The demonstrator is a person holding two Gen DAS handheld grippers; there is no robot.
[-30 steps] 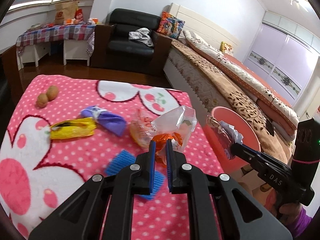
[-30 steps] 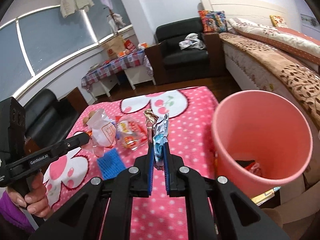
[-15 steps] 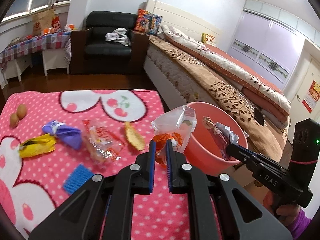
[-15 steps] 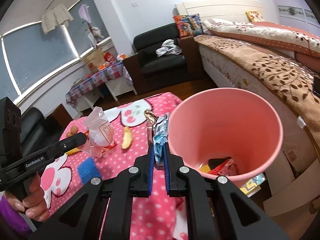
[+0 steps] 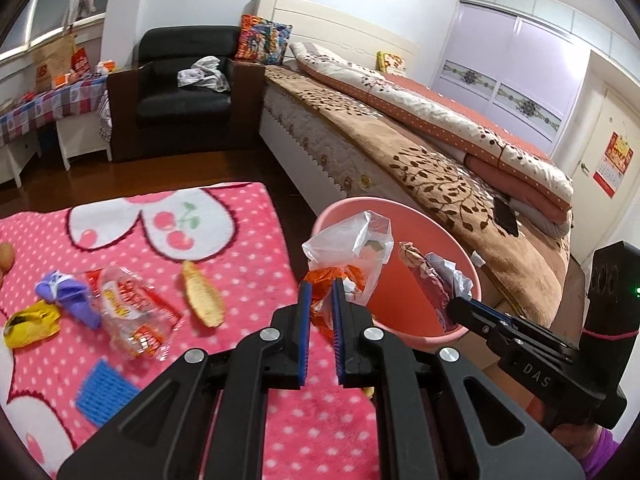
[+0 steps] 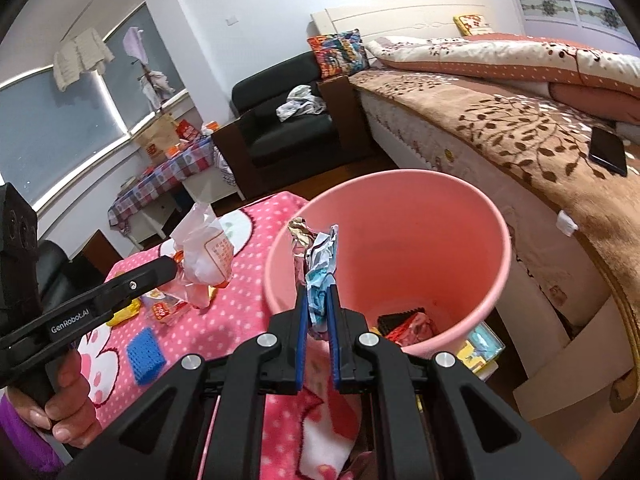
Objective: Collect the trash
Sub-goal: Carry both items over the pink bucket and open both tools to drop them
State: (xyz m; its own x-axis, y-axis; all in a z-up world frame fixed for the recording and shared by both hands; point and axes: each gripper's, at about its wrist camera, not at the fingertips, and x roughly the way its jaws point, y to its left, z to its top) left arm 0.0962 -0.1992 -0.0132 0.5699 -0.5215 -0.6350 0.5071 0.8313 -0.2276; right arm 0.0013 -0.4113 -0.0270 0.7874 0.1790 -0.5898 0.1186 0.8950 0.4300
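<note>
My left gripper (image 5: 320, 296) has its fingers pinched narrow on a clear plastic bag (image 5: 352, 248) with orange wrapping inside, right at the pink bin's (image 6: 460, 216) near rim. My right gripper (image 6: 318, 306) is clamped on a crumpled foil wrapper (image 6: 320, 256), held over the bin's mouth. More wrappers lie in the bin's bottom. Left of it, the pink dotted blanket (image 5: 224, 216) on the worktop carries a purple wrapper (image 5: 68, 296) and a yellow one (image 5: 30, 322). Beyond: bed (image 5: 400, 128), black armchair (image 5: 180, 92).
</note>
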